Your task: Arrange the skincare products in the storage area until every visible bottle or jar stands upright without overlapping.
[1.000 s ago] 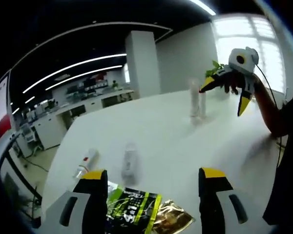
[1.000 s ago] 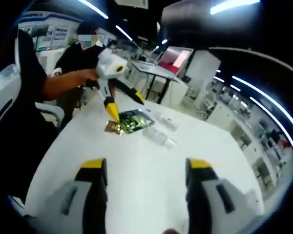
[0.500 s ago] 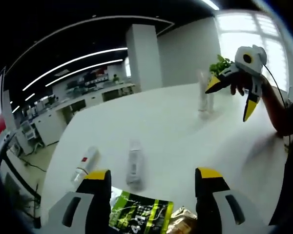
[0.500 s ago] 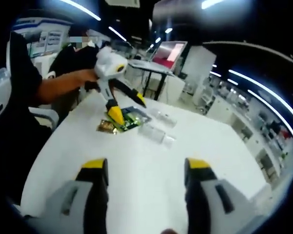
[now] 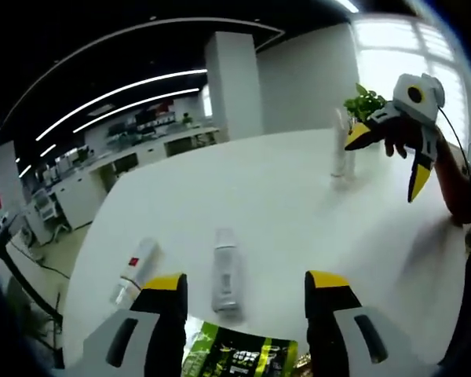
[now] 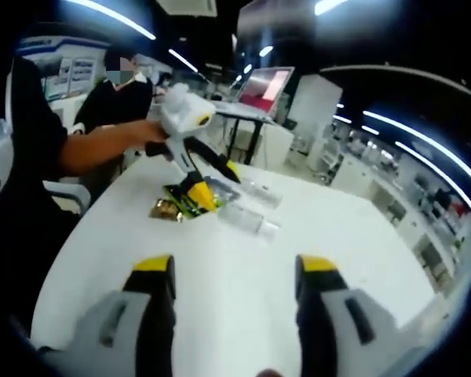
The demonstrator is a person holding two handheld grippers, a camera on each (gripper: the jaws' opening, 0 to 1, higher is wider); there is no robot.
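Note:
Two white bottles lie flat on the white table [image 5: 298,204]: one [image 5: 225,269] between my left gripper's jaws, another with a red label [image 5: 135,269] further left. My left gripper [image 5: 243,292] is open above a green packet [image 5: 237,358]. Two tall clear bottles [image 5: 341,153] stand upright at the far side, close to my open right gripper [image 5: 388,157]. In the right gripper view, my right gripper [image 6: 234,275] is open over bare table, and my left gripper [image 6: 212,182] hovers over the green packet [image 6: 184,200] beside the lying bottles [image 6: 250,220].
A small green plant [image 5: 364,104] stands behind the upright bottles. A gold packet [image 6: 166,208] lies next to the green one. A person in dark clothes [image 6: 118,82] sits beyond the table's far end. Office desks and a pillar [image 5: 231,86] fill the background.
My left gripper has moved forward, so the lying bottle now sits between its jaws and the green packet has slid under them. My right gripper stays open near the upright bottles.

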